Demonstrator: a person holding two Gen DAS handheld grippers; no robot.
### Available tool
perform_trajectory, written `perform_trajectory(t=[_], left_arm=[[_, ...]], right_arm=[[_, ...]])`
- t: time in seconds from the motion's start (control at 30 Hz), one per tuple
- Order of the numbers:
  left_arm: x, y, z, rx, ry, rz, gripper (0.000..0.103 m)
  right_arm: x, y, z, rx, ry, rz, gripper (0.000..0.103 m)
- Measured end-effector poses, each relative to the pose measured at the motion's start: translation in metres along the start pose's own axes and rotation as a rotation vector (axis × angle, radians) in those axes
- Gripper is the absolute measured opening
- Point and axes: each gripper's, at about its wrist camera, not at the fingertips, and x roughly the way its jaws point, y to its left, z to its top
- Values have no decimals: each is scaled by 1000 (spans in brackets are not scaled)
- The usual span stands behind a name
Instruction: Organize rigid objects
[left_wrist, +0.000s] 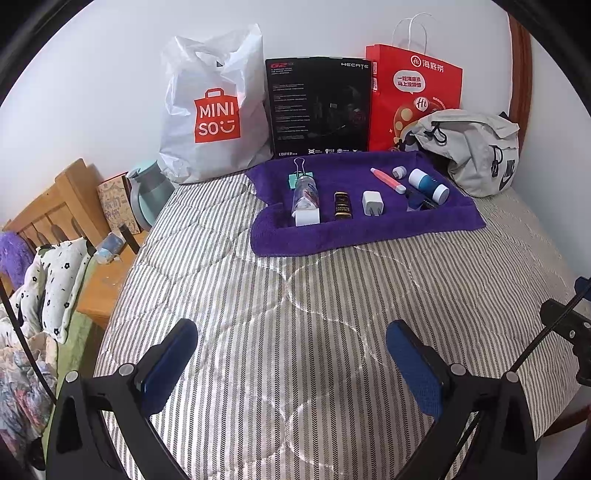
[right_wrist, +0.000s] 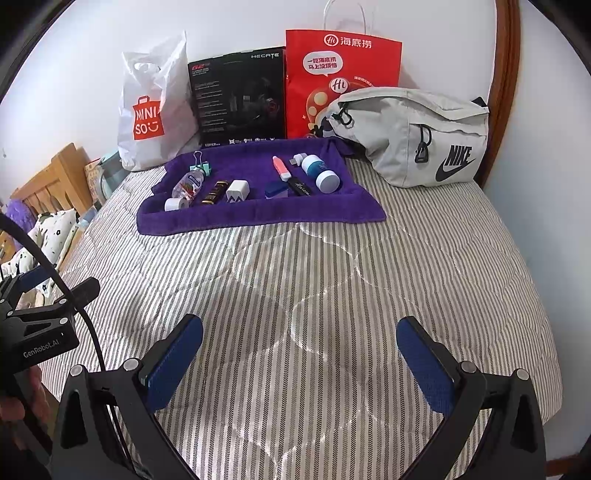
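Several small rigid things, among them a white plug-in charger cube (left_wrist: 372, 202) and a white-capped blue cylinder (right_wrist: 320, 172), are lying on a purple terry towel (right_wrist: 258, 216) well ahead of both grippers' fingers. The left gripper (left_wrist: 291, 350) and right gripper (right_wrist: 300, 350) are hovering with fingers apart, gripping nothing. Sorted or awaiting sorting, either is fitting.

A fluffy purple towel (right_wrist: 258, 214) lies on the matt striped quilted bedcover (right_wrist: 332, 295). On the towel, a clear glossy plastic bottle (right_wrist: 187, 184) and a smooth white plastic charger (right_wrist: 237, 191). Behind the towel: a crinkled shiny plastic bag (right_wrist: 155, 110), a red paper bag (right_wrist: 343, 74), and a matt grey fabric pouch (right_wrist: 413, 136).
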Motion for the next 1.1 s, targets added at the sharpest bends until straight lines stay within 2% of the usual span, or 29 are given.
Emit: perform_trajectory(t=[0.67,1.1], left_arm=[[-1,0,0,-1,-1,1,103],[-5,1,0,-27,-4,-30,103]], right_arm=[[-1,2,-1,-7,3,5,103],[-3,2,-2,-10,-2,0,103]])
